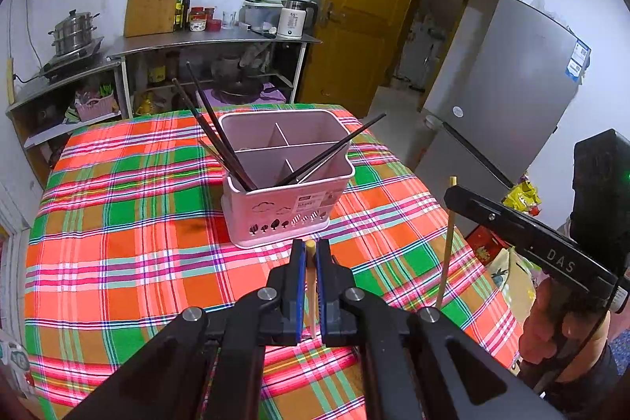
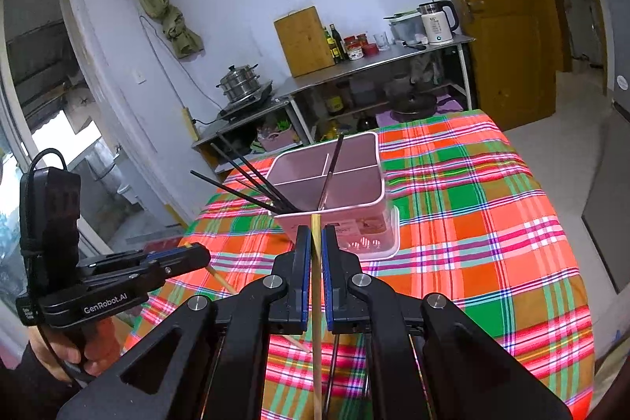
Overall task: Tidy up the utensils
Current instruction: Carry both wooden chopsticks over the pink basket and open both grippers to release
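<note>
Here, on a table spread with a bright plaid cloth of orange, green and pink [image 1: 118, 262], the left gripper [image 1: 310, 250] is closed tight on a pale wooden chopstick [image 1: 312, 298], which runs between its blue-padded jaws and pokes out just past the tips. In the right wrist view that same gripper [image 2: 193, 250] sits at the left edge, with the pale stick [image 2: 222, 280] slanting down out of it toward the cloth.

Just beyond stands the pink plastic utensil caddy with inner dividers [image 1: 283, 207], near the middle of the table. Several thin black chopsticks [image 1: 214, 128] lean out of its near-left compartment, and another dark one [image 1: 334, 150] leans right; which compartment that one stands in I cannot tell for certain.

Further right, the right gripper [image 2: 314, 229] is likewise clamped on a second pale wooden chopstick [image 2: 316, 321], held nearly upright just before the caddy. A hand [image 1: 551, 325] grips its handle.
</note>
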Motion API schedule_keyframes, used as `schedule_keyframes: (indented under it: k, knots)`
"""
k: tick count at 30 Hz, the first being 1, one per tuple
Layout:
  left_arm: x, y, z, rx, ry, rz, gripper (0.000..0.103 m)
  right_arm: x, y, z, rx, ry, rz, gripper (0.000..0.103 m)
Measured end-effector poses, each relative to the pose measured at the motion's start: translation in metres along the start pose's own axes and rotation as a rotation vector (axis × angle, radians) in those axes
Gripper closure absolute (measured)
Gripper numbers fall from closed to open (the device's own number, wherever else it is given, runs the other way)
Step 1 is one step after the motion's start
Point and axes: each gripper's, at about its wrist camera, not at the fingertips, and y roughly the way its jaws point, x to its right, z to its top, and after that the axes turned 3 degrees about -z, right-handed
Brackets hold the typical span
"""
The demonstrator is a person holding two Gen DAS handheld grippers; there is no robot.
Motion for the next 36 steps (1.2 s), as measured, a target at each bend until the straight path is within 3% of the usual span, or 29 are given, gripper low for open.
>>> schedule_keyframes:
  k: [9, 25, 36]
  knots:
    - [-0.003, -0.014, 0.026, 0.046, -0.013, -0.019, 0.098, -0.006, -0.002, 0.015, 0.053, -0.021, -0.007, 0.098]
    - [-0.017, -0.034, 0.125, 0.178, -0.001, -0.007, 0.098, -0.029, 0.026, 0.092, 0.19, -0.021, 0.019, 0.098]
    - [-0.043, -0.016, 0.153, 0.183, -0.022, -0.005, 0.098, -0.034, 0.066, 0.131, 0.237, -0.007, 0.016, 0.098]
